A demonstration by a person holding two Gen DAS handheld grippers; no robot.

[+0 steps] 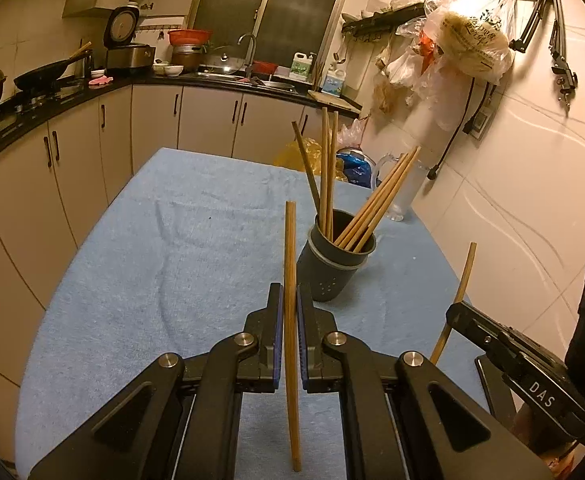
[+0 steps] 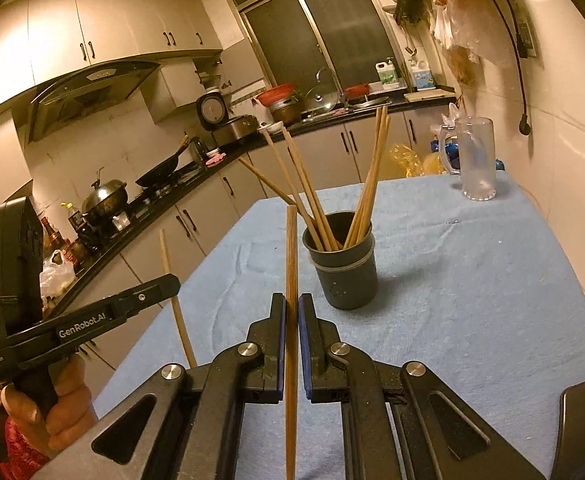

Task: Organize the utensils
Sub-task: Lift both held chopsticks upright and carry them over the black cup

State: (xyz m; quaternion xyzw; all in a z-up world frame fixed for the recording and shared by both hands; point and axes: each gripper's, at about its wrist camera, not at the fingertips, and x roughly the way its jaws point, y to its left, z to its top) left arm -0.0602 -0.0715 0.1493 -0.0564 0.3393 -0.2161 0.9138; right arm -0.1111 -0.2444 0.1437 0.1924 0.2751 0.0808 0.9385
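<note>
Both tilted downward at frame bottom, the left gripper (image 1: 290,300) and right gripper (image 2: 291,308) each clamp 1 upright chopstick (image 1: 291,280) before the holder (image 1: 334,264), bare blue cloth (image 1: 152,260) around.

Left gripper (image 1: 290,300): jaws closed to a narrow slit and clamped on a thin upright stick, the tool angled moderately downward; in the right wrist view it enters from the left edge, gripped from below by the person's left hand (image 2: 42,408). Right gripper (image 2: 291,308): jaws likewise closed on an upright stick, pointing moderately downward; in the left wrist view it enters from the right edge.
</note>
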